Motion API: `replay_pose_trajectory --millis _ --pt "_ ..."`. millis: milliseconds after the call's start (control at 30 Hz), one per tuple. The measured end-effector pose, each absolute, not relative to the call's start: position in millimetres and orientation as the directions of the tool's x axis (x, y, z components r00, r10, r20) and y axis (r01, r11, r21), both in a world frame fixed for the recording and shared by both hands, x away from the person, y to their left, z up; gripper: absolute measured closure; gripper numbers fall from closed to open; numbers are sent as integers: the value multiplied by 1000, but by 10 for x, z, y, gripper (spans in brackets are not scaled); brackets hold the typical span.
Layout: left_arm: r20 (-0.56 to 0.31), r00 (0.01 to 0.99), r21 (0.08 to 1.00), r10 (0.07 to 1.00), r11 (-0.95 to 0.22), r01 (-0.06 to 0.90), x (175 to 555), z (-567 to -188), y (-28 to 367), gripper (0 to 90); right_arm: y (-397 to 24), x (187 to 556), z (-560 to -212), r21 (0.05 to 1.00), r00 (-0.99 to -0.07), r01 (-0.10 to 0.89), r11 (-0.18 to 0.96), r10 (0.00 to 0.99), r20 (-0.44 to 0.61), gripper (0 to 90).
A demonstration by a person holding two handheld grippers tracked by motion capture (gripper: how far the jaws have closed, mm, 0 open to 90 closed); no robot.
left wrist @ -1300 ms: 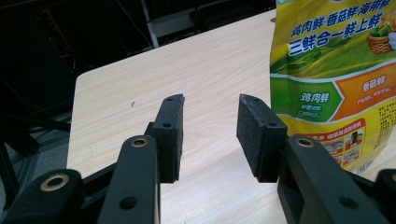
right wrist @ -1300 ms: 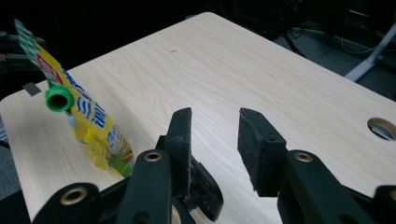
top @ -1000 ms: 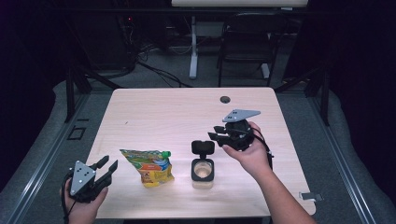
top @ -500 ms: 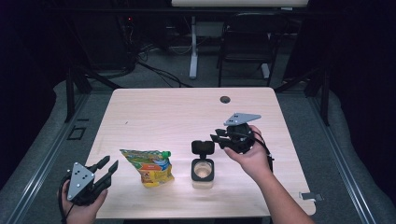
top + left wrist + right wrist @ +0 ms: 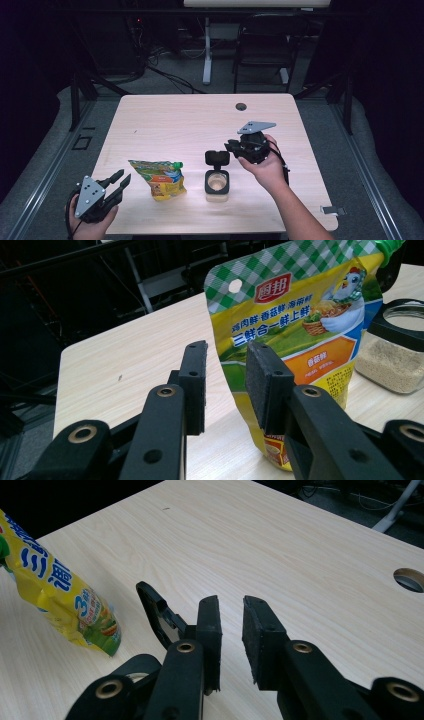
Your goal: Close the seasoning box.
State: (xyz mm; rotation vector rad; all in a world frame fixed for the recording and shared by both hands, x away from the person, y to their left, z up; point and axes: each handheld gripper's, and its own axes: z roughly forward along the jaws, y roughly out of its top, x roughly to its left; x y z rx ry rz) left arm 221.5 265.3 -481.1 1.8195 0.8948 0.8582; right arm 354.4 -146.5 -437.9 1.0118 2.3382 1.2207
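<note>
High view shows me both tools over the pale wooden surface [image 5: 200, 115]: my left tool [image 5: 119, 181] sits at the near left corner, pointing toward the seasoning pouch [image 5: 159, 177], which lies just beside it but apart from it, near the front edge. A small square jar [image 5: 217, 182] with its black flip lid [image 5: 217, 158] standing open sits just right of the pouch, filled with pale granules. My right tool [image 5: 231, 146] hovers right beside the raised lid, carried by my right hand [image 5: 265, 167]. Along the left tool's own view, its pads [image 5: 194, 385] stand spread with a clear gap and nothing between them; they have just been closing. The pouch [image 5: 300, 335], green-checked at the top and yellow below with a chicken printed on it, lies beyond the tips, and the jar [image 5: 390, 360] is behind it. Along the right tool's view, its pads [image 5: 209, 640] have just been narrowing too, now set close with a slim gap and empty; the lid's edge [image 5: 157, 612] rises just left of them, not gripped.
</note>
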Motion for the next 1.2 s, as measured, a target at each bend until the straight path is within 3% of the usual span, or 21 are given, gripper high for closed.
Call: replay_pose_trajectory --millis 1200 --pt "186 530 910 828 -349 225 2217 -4865 2556 717 -1406 3549 -4390 810 -710 437 392 703 43 806"
